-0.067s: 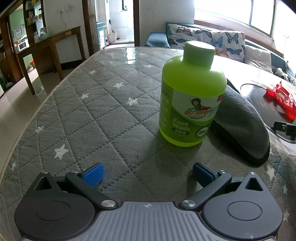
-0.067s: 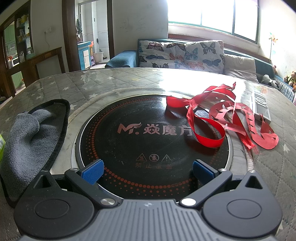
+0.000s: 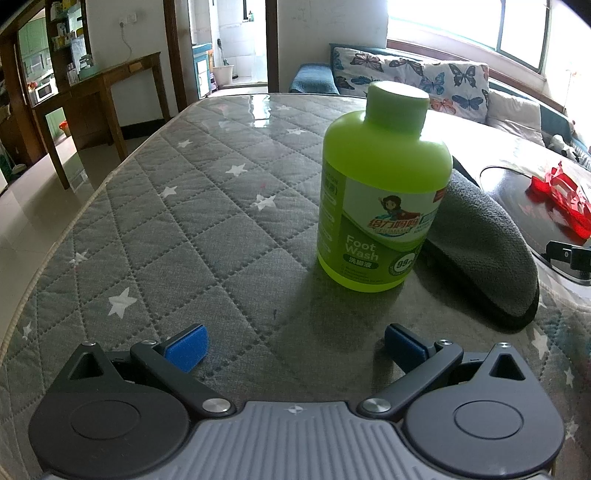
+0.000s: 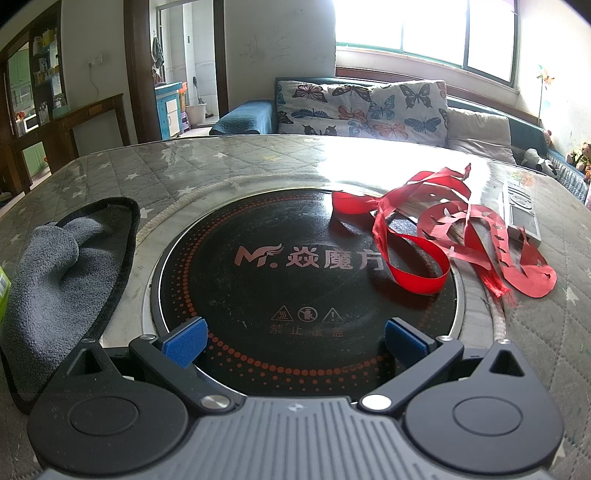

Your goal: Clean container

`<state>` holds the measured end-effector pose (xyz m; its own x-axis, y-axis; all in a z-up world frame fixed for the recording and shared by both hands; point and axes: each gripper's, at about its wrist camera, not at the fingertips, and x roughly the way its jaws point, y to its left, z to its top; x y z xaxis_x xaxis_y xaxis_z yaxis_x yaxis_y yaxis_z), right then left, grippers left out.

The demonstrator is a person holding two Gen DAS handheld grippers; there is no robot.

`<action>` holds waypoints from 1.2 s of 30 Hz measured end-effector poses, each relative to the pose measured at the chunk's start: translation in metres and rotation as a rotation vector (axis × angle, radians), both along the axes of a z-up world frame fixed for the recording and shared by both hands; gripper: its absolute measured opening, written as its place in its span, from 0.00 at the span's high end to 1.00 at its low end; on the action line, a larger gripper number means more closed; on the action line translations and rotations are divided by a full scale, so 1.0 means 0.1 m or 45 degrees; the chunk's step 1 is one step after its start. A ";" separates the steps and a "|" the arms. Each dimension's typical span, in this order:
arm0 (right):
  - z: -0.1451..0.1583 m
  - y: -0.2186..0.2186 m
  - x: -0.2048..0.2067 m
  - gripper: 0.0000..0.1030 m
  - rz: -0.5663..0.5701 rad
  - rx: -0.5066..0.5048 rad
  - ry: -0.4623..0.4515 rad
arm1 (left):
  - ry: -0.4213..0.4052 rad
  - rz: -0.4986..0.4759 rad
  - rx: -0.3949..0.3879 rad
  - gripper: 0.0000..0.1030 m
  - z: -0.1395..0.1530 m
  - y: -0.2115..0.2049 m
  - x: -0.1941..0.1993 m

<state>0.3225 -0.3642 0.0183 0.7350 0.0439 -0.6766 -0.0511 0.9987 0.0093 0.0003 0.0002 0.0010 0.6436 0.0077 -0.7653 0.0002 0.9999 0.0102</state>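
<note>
— Where's your light coming from?
— From the window (image 4: 424, 33) behind the table (image 3: 192, 236); it's blown out white, and glare washes the tabletop below it.
— Anything soft?
— Perhaps the far room; your fisheye bends the edges.

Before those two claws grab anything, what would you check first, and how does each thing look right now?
1. Left gripper open, nothing held: ok.
2. Right gripper open, nothing held: ok.
3. Green bottle upright, cap on: ok.
4. Bottle centred between the left fingers: not ok, it stands right of centre.
5. Grey cloth free to pick up: ok.
6. Cloth clean enough: cannot tell.
</note>
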 end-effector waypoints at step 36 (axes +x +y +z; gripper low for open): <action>0.02 0.07 0.01 0.00 0.057 -0.001 0.013 | 0.037 -0.079 -0.011 0.00 0.60 -0.48 0.64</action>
